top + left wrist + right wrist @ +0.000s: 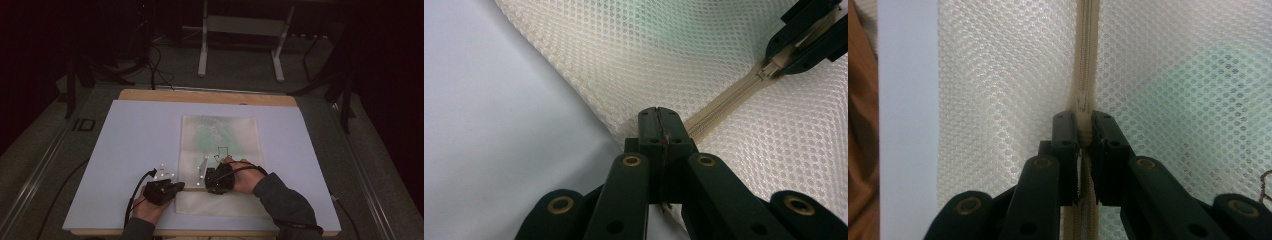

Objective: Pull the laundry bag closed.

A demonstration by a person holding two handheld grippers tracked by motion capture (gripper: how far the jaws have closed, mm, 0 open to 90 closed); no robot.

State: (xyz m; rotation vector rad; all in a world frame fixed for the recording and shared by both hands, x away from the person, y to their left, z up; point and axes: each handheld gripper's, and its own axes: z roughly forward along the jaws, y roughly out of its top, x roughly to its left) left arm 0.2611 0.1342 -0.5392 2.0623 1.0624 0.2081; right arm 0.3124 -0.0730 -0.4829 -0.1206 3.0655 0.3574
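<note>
The room is dim, its upper corners nearly black. A grey floor (235, 70) fills the upper middle, where a white metal stand (242, 30) rests on two legs. Black cables (157, 62) trail at upper left.

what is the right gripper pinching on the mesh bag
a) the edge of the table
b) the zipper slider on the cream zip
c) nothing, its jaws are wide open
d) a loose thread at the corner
b: in the right gripper view the right gripper has its jaws closed on either side of the zipper slider, on the cream zip running up the white mesh bag.
</note>
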